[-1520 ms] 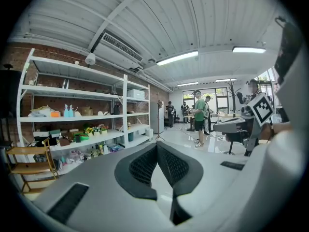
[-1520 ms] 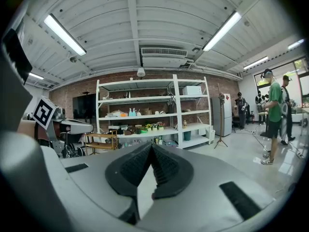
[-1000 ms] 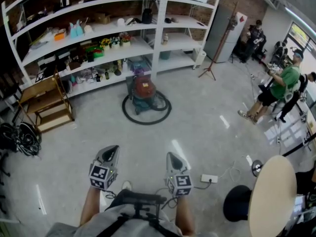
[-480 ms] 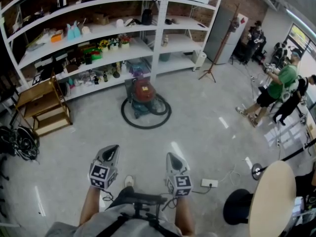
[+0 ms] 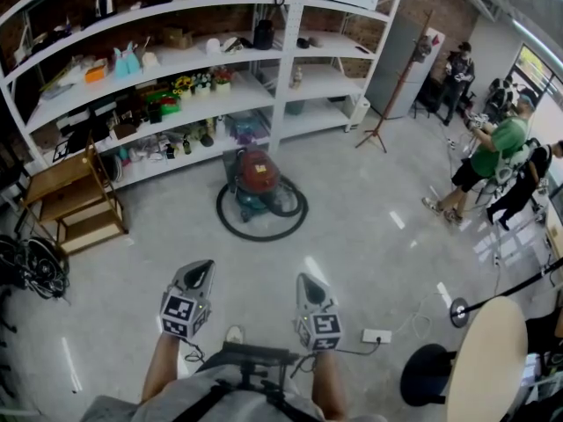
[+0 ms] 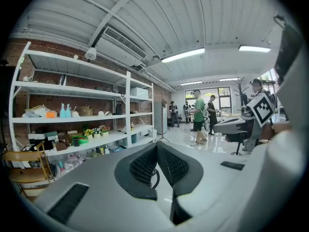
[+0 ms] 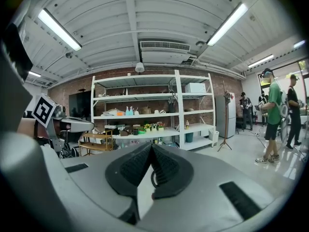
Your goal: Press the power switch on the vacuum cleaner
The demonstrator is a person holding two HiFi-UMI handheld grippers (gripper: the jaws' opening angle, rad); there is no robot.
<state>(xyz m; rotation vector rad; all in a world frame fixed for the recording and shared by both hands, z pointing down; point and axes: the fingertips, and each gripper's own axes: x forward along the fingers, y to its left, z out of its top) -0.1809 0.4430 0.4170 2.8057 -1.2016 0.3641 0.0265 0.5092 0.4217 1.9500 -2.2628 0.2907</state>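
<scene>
Both claws: my left claw (image 5: 201,267) and right claw (image 5: 306,280) clenched, empty
Vacuum cleaner (image 5: 258,176): on the floor (image 5: 369,236) — 12 o'clock, well apart
Nearer: neither claw, clearly

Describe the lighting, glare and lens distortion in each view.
Head view: even light, white glare streaks on the glossy floor, shelving bowed by the wide lens. Left gripper view: strong fisheye, black corners, ceiling lights blown out. Right gripper view: same fisheye and dark corners, light strip blown out.
</scene>
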